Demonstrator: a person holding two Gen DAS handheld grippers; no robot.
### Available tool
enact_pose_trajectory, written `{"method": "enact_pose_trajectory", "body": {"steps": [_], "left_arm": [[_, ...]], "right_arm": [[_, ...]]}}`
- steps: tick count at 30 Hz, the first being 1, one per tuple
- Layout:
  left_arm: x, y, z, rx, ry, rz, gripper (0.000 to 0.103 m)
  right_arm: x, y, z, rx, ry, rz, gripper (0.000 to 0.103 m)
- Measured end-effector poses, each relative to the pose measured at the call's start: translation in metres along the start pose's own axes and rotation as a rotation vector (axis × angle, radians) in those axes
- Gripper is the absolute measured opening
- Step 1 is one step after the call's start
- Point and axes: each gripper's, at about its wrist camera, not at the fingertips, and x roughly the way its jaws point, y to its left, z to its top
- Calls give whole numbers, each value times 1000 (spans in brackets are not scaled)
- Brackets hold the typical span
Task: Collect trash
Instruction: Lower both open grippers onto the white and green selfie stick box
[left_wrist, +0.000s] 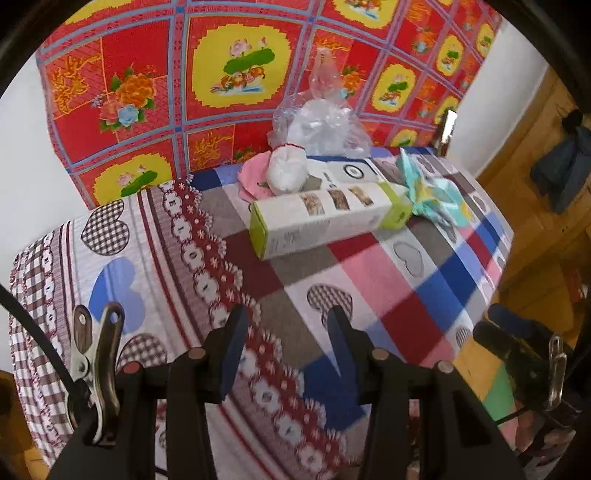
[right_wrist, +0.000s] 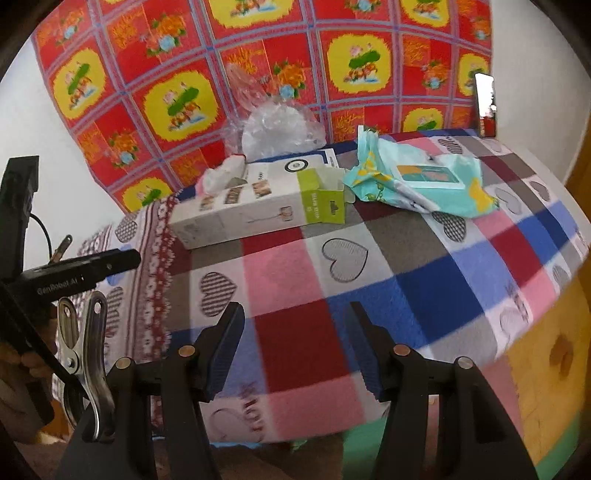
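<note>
Left and right wrist views of a desk (left_wrist: 369, 266) draped in a patchwork cloth of pink, blue, red and grey squares with heart motifs.

Left claw (left_wrist: 288, 321): jaws parted, nothing between them, poised over the near part of the cloth. Right claw (right_wrist: 295, 314): jaws likewise parted and empty, above a red square near the front edge.

The trash lies in a cluster at the far side of the desk, against a hanging red floral sheet with yellow medallions (left_wrist: 236, 66):
- a long white carton with lime-green ends (left_wrist: 325, 218), lying on its side, its right end flap open in the right wrist view (right_wrist: 258, 214);
- a crumpled teal wet-wipe packet with yellow print (right_wrist: 417, 181), just right of the carton's open end;
- a clear crinkled plastic bag (left_wrist: 321, 125), standing behind the carton;
- a white wad of tissue-like material (left_wrist: 286, 171) beside a pink scrap (left_wrist: 251, 177), at the carton's far left corner;
- a flat white printed box (right_wrist: 295, 166), partly hidden behind the carton.

All items are well apart from both claws. A metal spring clip (left_wrist: 96, 365) is fixed at the left of each claw body.
</note>
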Motion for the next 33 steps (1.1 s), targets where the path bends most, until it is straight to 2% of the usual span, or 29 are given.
{"method": "enact_pose_trajectory", "body": {"steps": [6, 9, 14, 27, 33], "left_arm": [[29, -4, 15, -65, 1, 52, 47], [43, -6, 21, -76, -2, 108, 47], [65, -4, 31, -113, 8, 147, 47], [97, 2, 50, -165, 9, 180, 47], [107, 3, 57, -173, 4, 152, 47]], "right_arm": [[34, -29, 22, -38, 44, 42, 58], [54, -38, 32, -63, 66, 58, 58], [82, -41, 47, -102, 100, 103, 58], [130, -39, 93, -195, 85, 141, 59], [141, -34, 98, -243, 88, 170, 59]]}}
